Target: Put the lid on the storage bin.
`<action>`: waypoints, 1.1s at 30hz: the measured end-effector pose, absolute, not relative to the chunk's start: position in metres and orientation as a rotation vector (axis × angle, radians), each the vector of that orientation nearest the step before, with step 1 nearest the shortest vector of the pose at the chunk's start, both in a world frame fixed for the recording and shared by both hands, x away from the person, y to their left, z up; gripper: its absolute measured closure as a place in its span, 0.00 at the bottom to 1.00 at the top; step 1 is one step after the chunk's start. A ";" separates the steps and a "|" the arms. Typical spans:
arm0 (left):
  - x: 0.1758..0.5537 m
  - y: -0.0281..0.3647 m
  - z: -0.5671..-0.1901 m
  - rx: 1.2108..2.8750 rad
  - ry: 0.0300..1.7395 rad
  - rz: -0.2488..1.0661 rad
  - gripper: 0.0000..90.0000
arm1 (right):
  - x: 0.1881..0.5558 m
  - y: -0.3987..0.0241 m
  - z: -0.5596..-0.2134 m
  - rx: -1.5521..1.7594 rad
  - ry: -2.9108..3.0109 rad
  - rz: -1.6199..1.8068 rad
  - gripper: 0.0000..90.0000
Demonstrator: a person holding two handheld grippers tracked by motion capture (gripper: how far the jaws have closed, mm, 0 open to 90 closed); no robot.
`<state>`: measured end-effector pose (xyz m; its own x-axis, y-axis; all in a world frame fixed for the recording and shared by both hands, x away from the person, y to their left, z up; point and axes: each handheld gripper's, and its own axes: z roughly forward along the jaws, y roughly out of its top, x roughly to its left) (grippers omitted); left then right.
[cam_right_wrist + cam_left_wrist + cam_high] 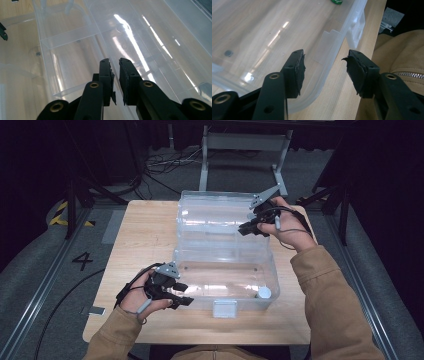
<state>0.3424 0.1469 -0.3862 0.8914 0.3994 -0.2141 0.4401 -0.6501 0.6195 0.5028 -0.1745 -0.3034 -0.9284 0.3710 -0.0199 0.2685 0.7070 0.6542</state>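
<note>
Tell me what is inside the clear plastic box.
Inside the clear plastic box sits one small round white-topped item in its near right corner; the table shows through elsewhere. Glare hides some floor detail.

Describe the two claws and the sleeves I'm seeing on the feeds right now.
Both the left claw and the right claw are black, each topped by a grey three-cornered plate and trailing a thin dark cable. In the gripper views the jaws are flat black bars with brass-coloured rivets and ragged dark rubber pads. The person wears a tan jacket; its left sleeve and right sleeve reach the wrists, and a metal zip shows.
</note>
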 end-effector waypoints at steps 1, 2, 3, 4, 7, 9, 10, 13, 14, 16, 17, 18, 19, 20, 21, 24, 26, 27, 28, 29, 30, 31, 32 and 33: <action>0.343 0.146 -0.387 2.356 0.594 -0.078 0.55 | 0.503 -0.175 -0.303 0.521 2.762 1.023 0.89; 0.343 0.144 -0.388 2.362 0.591 -0.085 0.56 | 0.503 -0.175 -0.303 0.525 2.763 1.022 0.89; 0.343 0.143 -0.390 2.367 0.586 -0.089 0.57 | 0.503 -0.175 -0.303 0.526 2.763 1.023 0.89; 0.343 0.142 -0.391 2.367 0.588 -0.083 0.58 | 0.503 -0.175 -0.303 0.526 2.763 1.023 0.89; 0.344 0.140 -0.393 2.370 0.590 -0.083 0.61 | 0.503 -0.174 -0.303 0.523 2.761 1.023 0.89; 0.344 0.137 -0.396 2.389 0.577 -0.092 0.64 | 0.503 -0.174 -0.303 0.524 2.762 1.024 0.89; 0.344 0.136 -0.397 2.400 0.567 -0.097 0.66 | 0.503 -0.174 -0.304 0.522 2.762 1.024 0.89; 0.344 0.133 -0.400 2.424 0.543 -0.105 0.72 | 0.503 -0.174 -0.303 0.525 2.762 1.024 0.89; 0.345 0.133 -0.400 2.427 0.544 -0.094 0.77 | 0.503 -0.174 -0.304 0.524 2.761 1.024 0.89; 0.346 0.133 -0.402 2.426 0.549 -0.088 0.82 | 0.503 -0.174 -0.304 0.521 2.761 1.023 0.89; 0.346 0.133 -0.402 2.421 0.549 -0.089 0.82 | 0.502 -0.174 -0.304 0.520 2.759 1.026 0.89; 0.346 0.133 -0.402 2.423 0.545 -0.091 0.82 | 0.503 -0.174 -0.304 0.518 2.760 1.026 0.89; 0.346 0.133 -0.402 2.425 0.541 -0.090 0.83 | 0.502 -0.174 -0.304 0.517 2.759 1.026 0.89; 0.346 0.133 -0.402 2.432 0.533 -0.080 0.83 | 0.502 -0.174 -0.304 0.517 2.759 1.026 0.90; 0.345 0.132 -0.402 2.440 0.525 -0.073 0.83 | 0.502 -0.174 -0.304 0.513 2.757 1.024 0.90; 0.346 0.132 -0.403 2.446 0.511 -0.075 0.84 | 0.502 -0.174 -0.304 0.510 2.759 1.020 0.90; 0.346 0.132 -0.403 2.445 0.514 -0.083 0.84 | 0.502 -0.174 -0.303 0.509 2.761 1.018 0.90; 0.347 0.131 -0.404 2.451 0.509 -0.077 0.84 | 0.502 -0.174 -0.303 0.508 2.762 1.018 0.90; 0.346 0.129 -0.406 2.456 0.507 -0.072 0.84 | 0.502 -0.174 -0.303 0.509 2.763 1.018 0.90; 0.346 0.127 -0.407 2.460 0.506 -0.068 0.84 | 0.502 -0.174 -0.304 0.513 2.762 1.021 0.90; 0.346 0.126 -0.407 2.468 0.503 -0.056 0.84 | 0.501 -0.174 -0.304 0.519 2.762 1.025 0.90; 0.346 0.125 -0.407 2.469 0.501 -0.056 0.84 | 0.501 -0.174 -0.304 0.522 2.761 1.027 0.90; 0.346 0.126 -0.407 2.469 0.497 -0.057 0.84 | 0.501 -0.174 -0.304 0.519 2.762 1.026 0.90; 0.346 0.126 -0.407 2.469 0.493 -0.057 0.84 | 0.500 -0.174 -0.304 0.516 2.760 1.027 0.91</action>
